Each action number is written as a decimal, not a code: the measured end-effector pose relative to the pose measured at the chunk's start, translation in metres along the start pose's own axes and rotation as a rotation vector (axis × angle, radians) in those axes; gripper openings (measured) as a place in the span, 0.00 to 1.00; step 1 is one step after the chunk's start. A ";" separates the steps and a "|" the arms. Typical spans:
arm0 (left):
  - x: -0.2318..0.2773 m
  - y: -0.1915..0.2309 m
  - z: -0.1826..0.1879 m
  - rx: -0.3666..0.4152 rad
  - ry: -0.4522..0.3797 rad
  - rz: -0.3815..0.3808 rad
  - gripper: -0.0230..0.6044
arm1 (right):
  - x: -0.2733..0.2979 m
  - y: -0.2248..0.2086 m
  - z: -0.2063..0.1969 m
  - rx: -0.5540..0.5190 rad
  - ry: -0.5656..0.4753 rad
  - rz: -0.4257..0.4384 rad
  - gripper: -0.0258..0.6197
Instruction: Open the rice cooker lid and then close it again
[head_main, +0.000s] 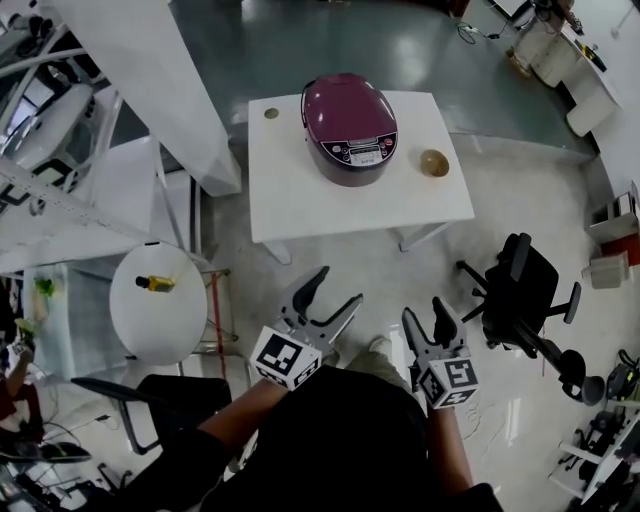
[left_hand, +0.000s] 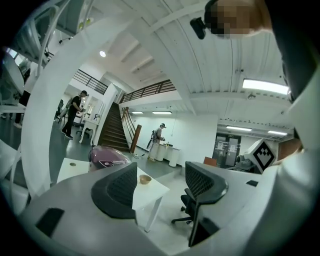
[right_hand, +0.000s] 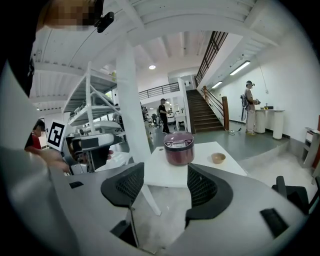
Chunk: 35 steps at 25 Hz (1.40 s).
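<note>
Nearer the person than the rice cooker (head_main: 350, 128), and a little left of it, the left gripper (head_main: 338, 287) hangs over the floor. Its black mesh-textured jaws are spread wide and hold nothing. The cooker is a rounded, glossy maroon shell with its lid shut, on a square white desk (head_main: 300, 195). Down-right of the cooker, the right gripper (head_main: 424, 311) also gapes empty. A small tan bowl (head_main: 434, 162) sits right of the cooker.

Glossy maroon rice cooker (head_main: 350, 128) on a smooth matt white table (head_main: 290, 190).
</note>
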<state>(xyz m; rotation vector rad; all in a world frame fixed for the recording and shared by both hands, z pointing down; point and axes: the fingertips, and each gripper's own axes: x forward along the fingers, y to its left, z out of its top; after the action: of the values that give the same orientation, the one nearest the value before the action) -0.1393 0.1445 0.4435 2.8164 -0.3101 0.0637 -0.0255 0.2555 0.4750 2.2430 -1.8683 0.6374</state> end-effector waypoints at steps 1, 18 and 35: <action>0.001 0.005 0.001 -0.002 -0.005 0.014 0.48 | 0.005 -0.001 -0.001 -0.002 0.010 0.007 0.41; 0.034 0.097 0.033 -0.054 -0.065 0.383 0.48 | 0.151 -0.019 0.070 -0.104 0.004 0.349 0.41; 0.122 0.126 0.037 -0.095 -0.039 0.560 0.48 | 0.244 -0.091 0.099 -0.122 0.073 0.524 0.41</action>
<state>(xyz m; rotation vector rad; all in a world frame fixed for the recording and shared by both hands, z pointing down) -0.0471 -0.0089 0.4549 2.5528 -1.0681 0.1120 0.1168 0.0171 0.5005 1.6304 -2.3968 0.6379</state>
